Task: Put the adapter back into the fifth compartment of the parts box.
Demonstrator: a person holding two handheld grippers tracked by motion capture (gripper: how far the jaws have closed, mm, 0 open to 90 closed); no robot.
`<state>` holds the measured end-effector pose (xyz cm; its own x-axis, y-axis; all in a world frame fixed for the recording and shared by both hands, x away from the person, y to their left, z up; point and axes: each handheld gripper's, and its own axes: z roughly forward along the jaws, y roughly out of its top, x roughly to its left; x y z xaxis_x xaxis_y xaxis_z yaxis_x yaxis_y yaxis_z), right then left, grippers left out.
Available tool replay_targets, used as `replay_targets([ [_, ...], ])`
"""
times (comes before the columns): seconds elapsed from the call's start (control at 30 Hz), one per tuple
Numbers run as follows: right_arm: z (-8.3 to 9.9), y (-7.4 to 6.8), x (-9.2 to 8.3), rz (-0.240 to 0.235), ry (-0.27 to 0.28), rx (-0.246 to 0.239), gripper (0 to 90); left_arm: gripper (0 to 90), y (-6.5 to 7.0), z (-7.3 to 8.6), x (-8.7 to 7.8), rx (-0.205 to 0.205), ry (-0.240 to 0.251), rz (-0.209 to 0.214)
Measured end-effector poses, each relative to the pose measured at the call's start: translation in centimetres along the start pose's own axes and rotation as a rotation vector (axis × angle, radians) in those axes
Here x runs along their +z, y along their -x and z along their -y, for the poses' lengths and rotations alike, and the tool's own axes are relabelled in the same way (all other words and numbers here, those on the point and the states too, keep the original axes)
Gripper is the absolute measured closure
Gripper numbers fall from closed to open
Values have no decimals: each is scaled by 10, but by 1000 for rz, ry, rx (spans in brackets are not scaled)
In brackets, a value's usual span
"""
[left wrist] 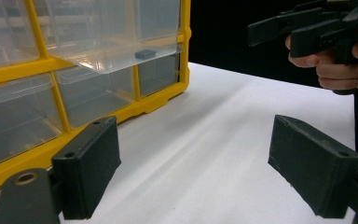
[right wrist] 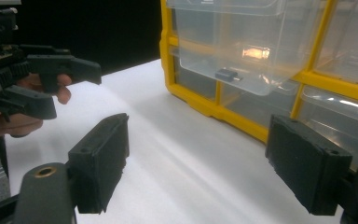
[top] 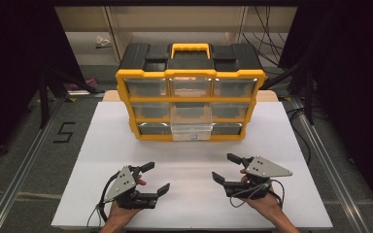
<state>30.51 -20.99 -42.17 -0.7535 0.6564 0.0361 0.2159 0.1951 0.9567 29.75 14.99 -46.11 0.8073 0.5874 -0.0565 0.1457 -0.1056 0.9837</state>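
**Drawer cabinet waits, one clear drawer pulled out**

The drawer cabinet (top: pixel 190 104) stands at upper centre of the frame on the white worktop (top: pixel 102 145). The left gripper (top: pixel 154 178) at lower left and the right gripper (top: pixel 223 168) at lower right both have their fingers (left wrist: pixel 87 164) spread wide, grasping nothing, well apart from the cabinet. Its bottom-middle clear drawer (top: pixel 191 130) juts forward, with a small dark piece (right wrist: pixel 226 74) inside.

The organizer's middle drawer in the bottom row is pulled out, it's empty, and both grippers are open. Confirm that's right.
Not quite: the pulled-out drawer of the organizer is not empty. The left gripper view shows a small dark piece lying in it. The rest holds: left gripper and right gripper are both open.
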Motion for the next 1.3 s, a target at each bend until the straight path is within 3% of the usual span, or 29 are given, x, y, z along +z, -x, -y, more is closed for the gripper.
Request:
replay_targets([
  [0.23,9,-3,-3,10,-7,-12,223,159,0,0,0,-1,2,1],
  [0.63,21,-2,-13,15,8,24,224,158,1,0,0,-1,-6,16],
  [1.3,23,0,-13,28,11,21,224,158,0,0,1,-6,-4,14],
])
